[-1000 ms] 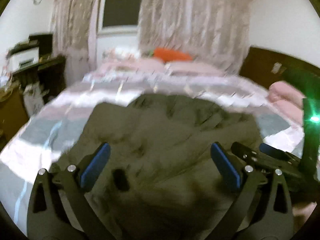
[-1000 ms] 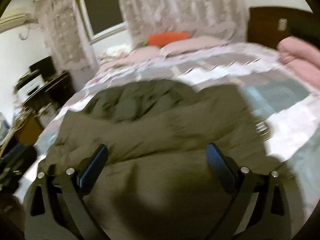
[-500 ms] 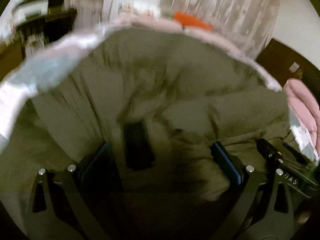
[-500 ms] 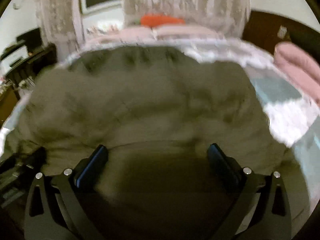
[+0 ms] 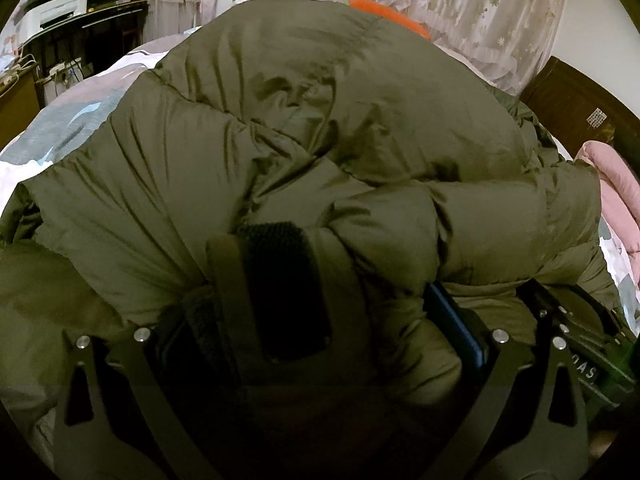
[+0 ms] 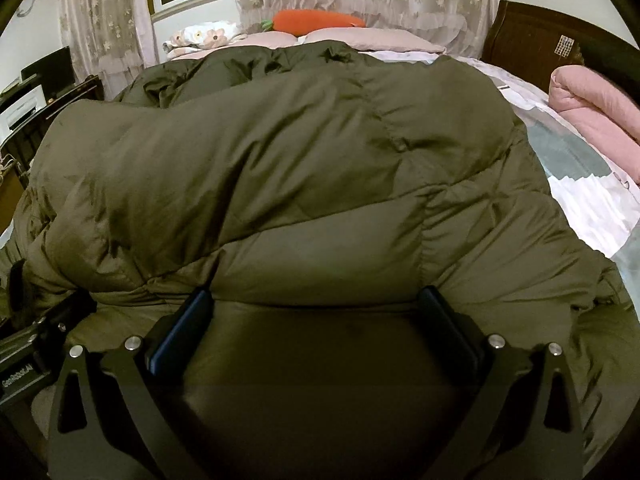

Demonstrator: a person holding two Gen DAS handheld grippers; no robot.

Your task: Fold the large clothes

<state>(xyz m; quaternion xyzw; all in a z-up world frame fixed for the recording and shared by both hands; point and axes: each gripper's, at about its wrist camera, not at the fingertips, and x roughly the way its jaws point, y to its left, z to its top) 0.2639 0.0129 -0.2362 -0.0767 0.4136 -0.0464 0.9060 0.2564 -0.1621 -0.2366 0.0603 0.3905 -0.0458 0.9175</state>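
A large olive-green puffer jacket [image 5: 320, 128] lies bunched on the bed and fills both views; it also shows in the right wrist view [image 6: 304, 152]. My left gripper [image 5: 320, 324] is open, its fingers pushed into the jacket on either side of a sleeve end with a dark knit cuff [image 5: 280, 276]. Its left finger is hidden by fabric. My right gripper [image 6: 316, 320] is open, both blue pads [image 6: 188, 324] against the near folded edge of the jacket. The right gripper's body [image 5: 580, 344] shows at the left wrist view's lower right.
The bed [image 6: 592, 200] has a patterned grey, white and pink cover. A pink rolled quilt [image 6: 592, 108] lies at right by a dark wooden headboard [image 6: 532, 36]. An orange carrot pillow [image 6: 316, 20] and pillows lie at the far end. A dark desk [image 5: 80, 40] stands at left.
Both grippers moved down and forward into the jacket. The jacket now fills both views, and the cuff sits between the left gripper's fingers. Both stay open.
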